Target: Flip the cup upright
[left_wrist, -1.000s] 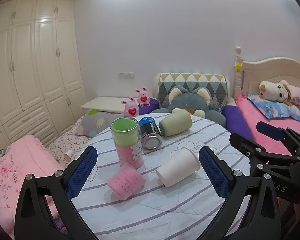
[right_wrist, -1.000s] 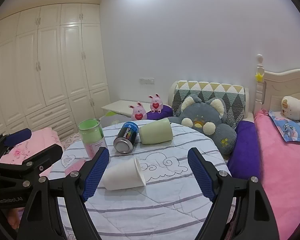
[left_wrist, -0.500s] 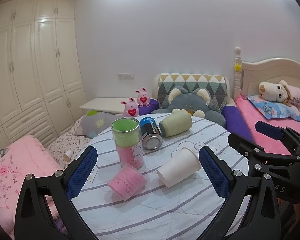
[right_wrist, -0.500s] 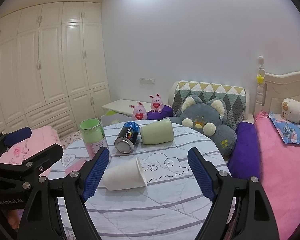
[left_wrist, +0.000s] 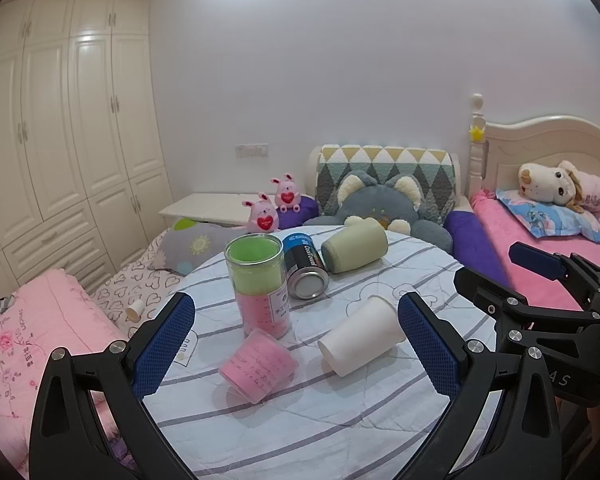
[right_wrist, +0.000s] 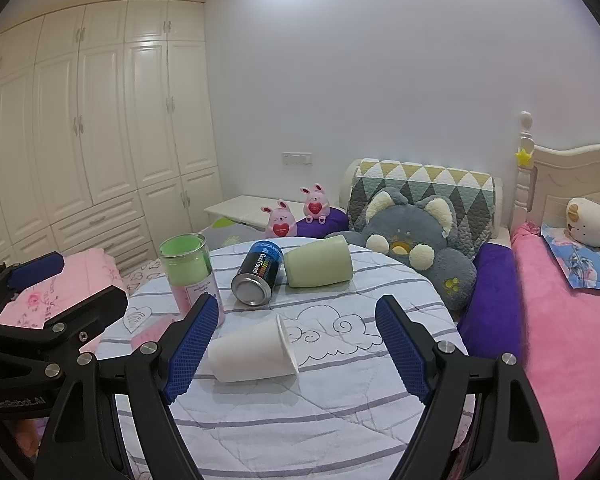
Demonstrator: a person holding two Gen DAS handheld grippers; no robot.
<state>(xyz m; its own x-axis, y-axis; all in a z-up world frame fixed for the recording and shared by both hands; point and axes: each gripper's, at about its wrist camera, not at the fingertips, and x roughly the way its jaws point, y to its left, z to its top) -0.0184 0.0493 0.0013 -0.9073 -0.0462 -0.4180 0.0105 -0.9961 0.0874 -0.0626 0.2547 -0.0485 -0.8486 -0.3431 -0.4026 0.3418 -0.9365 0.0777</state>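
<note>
White cup (right_wrist: 252,350) is lying on its side on the striped worktop (right_wrist: 340,408), rim pointing right. You are holding the right gripper (right_wrist: 296,344) wide apart, straddling it without contact; left gripper (left_wrist: 296,344) is also gaping, empty.

Both wrist views face the same table (left_wrist: 340,420) closely, side by side.
</note>
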